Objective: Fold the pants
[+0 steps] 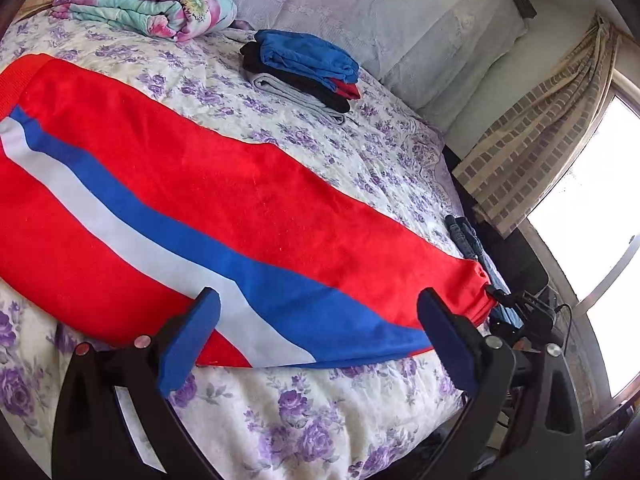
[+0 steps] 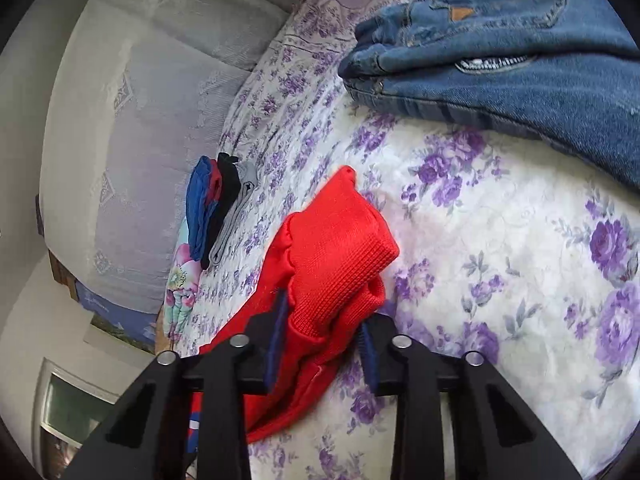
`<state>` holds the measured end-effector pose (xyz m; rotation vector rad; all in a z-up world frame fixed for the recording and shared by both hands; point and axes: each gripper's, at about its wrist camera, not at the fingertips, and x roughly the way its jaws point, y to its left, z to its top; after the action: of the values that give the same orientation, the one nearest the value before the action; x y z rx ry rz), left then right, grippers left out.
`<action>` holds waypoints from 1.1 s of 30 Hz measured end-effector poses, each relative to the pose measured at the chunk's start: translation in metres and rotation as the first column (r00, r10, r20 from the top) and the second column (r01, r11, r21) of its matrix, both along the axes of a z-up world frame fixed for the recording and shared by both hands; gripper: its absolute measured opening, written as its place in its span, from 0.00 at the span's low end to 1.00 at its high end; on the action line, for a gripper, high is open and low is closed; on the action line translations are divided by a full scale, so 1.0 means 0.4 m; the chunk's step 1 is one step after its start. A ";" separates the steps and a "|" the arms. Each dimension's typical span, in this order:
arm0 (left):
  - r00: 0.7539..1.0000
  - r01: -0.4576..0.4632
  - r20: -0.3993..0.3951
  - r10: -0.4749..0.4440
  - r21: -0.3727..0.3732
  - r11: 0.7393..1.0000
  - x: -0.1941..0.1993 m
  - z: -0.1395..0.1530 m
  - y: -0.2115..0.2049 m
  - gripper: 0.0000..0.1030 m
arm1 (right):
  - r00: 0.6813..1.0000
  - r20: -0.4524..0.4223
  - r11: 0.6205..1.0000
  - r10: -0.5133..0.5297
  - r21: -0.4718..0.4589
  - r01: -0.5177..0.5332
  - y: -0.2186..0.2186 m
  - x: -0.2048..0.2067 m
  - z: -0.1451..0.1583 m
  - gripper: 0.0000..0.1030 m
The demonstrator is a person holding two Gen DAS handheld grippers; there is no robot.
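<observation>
Red pants (image 1: 224,184) with a blue and a white side stripe lie flat and stretched out across the floral bed sheet (image 1: 320,420). My left gripper (image 1: 320,300) stands wide open at the pants' near edge, one blue pad on each side of the striped part, pressing on nothing. In the right wrist view, the pants' ribbed red leg cuff (image 2: 340,240) fills the gap between the pads of my right gripper (image 2: 324,316), which is shut on it. The right gripper (image 1: 496,296) also shows at the far right end of the pants in the left wrist view.
A stack of folded clothes (image 1: 304,68), blue on top, sits at the back of the bed. A folded floral blanket (image 1: 144,8) lies back left. Blue jeans (image 2: 500,52) lie just beyond the cuff. A curtain (image 1: 540,140) and window are off the bed's right edge.
</observation>
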<state>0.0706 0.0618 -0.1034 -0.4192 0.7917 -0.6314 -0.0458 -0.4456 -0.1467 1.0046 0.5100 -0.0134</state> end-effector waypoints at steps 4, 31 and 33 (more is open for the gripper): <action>0.998 -0.054 0.024 0.054 -0.021 0.998 -0.004 0.033 0.059 0.94 | 0.999 0.042 0.983 0.003 -0.185 0.005 0.037 0.007 0.061 0.23; 0.903 -0.430 -0.050 0.427 -0.105 0.897 -0.001 0.037 0.462 0.95 | 0.684 -0.195 0.186 0.702 -0.878 -0.441 0.853 0.154 0.232 0.58; 0.903 -0.429 -0.054 0.425 -0.098 0.898 0.002 0.032 0.460 0.95 | 0.716 -0.138 0.289 0.684 -0.850 -0.440 0.811 0.176 0.267 0.57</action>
<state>0.0716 0.2457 -0.0905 -0.6821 0.6671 -0.2549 0.0246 -0.1212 -0.0397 -0.2308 0.5111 0.4904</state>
